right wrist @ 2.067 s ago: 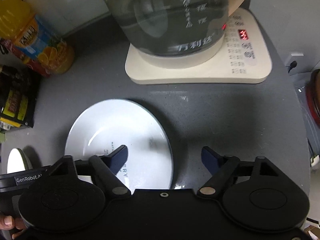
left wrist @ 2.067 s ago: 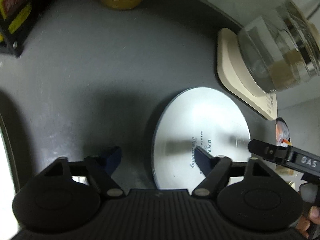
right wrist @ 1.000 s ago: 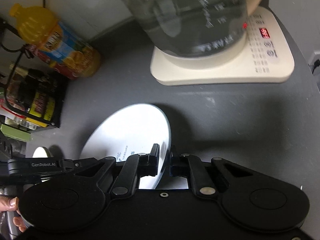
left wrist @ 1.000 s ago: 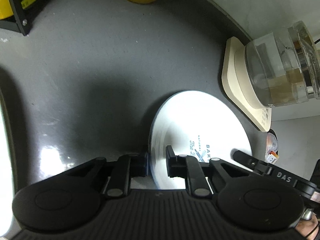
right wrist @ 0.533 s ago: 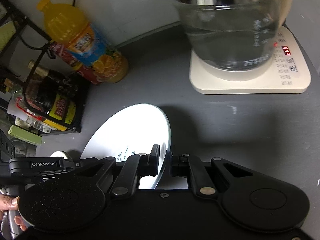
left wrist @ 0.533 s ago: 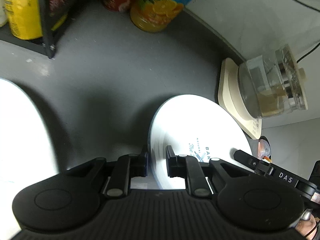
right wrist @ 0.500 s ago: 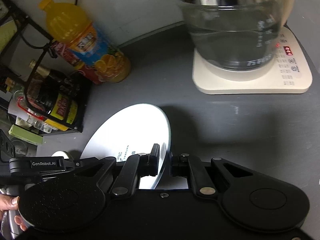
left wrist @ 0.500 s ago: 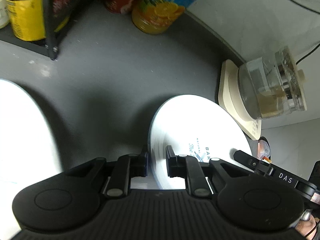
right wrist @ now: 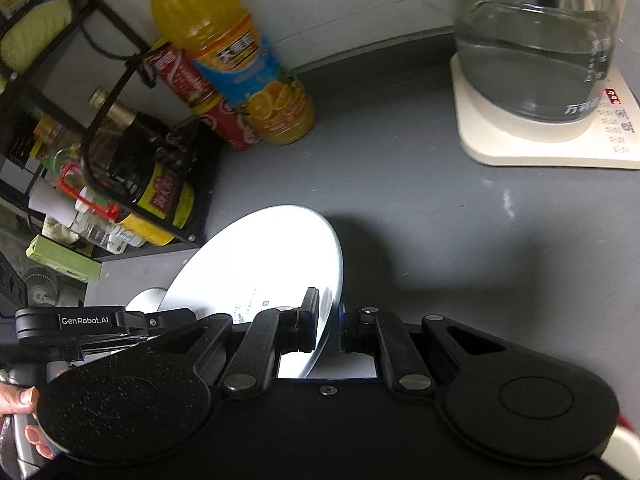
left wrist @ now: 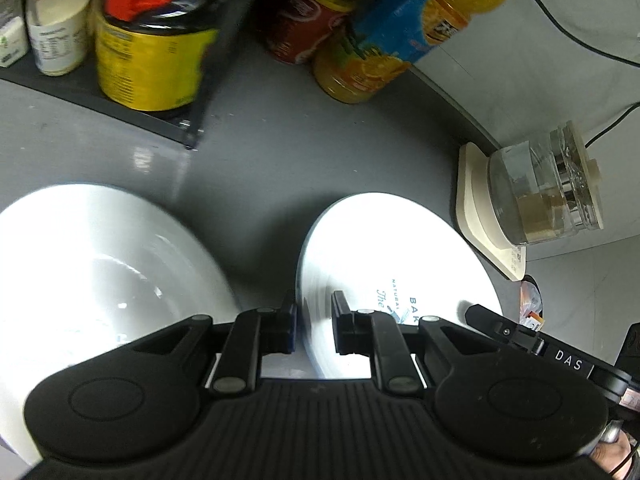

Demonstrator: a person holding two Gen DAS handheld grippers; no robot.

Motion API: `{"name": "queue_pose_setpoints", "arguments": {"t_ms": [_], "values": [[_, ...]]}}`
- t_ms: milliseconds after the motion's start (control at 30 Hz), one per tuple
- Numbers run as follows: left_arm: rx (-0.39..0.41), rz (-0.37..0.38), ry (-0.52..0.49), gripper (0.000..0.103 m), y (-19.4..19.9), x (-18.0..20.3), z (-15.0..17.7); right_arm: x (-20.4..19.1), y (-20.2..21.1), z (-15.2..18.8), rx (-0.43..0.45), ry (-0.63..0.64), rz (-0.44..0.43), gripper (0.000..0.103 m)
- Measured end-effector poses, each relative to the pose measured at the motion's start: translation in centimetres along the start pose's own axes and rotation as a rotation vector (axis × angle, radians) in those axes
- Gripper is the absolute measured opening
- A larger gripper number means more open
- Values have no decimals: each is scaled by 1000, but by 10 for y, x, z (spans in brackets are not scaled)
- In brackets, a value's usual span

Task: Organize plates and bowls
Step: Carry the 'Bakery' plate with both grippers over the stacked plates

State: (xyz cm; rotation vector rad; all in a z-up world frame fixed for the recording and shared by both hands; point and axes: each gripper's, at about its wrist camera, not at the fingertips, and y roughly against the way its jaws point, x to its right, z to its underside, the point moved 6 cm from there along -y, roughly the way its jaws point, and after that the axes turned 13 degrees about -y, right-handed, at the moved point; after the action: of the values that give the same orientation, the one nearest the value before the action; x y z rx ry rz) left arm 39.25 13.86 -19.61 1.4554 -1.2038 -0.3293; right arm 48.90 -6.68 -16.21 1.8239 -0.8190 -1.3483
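A white plate [left wrist: 400, 272] with blue print hangs tilted above the grey counter, held at opposite edges by both grippers. My left gripper [left wrist: 314, 312] is shut on its left rim, and the right gripper's black body [left wrist: 560, 354] shows at the plate's far side. In the right wrist view the same plate [right wrist: 260, 256] stands nearly edge-on, with my right gripper [right wrist: 327, 312] shut on its rim. A second, wider white dish [left wrist: 100, 272] with a sunken centre lies on the counter to the left, and its edge [right wrist: 144, 298] peeks out beneath the held plate.
A glass kettle [right wrist: 536, 52] on a cream base [right wrist: 520, 148] stands at the right. An orange juice bottle [right wrist: 240, 64] and a red can [right wrist: 208, 108] stand by the back wall. A black wire rack [right wrist: 120, 152] with bottles and jars fills the left.
Both grippers went from open around the plate to shut on its rim. They then raised it and carried it left, so the rack, bottles and second dish came into view.
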Motion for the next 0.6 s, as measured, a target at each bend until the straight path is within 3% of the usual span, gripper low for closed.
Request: {"name": "queue_pose_setpoints", "arguments": {"t_ms": [600], "values": [[13, -26, 21, 15, 52, -82, 27, -69, -23, 50, -32, 34, -18, 10]]}}
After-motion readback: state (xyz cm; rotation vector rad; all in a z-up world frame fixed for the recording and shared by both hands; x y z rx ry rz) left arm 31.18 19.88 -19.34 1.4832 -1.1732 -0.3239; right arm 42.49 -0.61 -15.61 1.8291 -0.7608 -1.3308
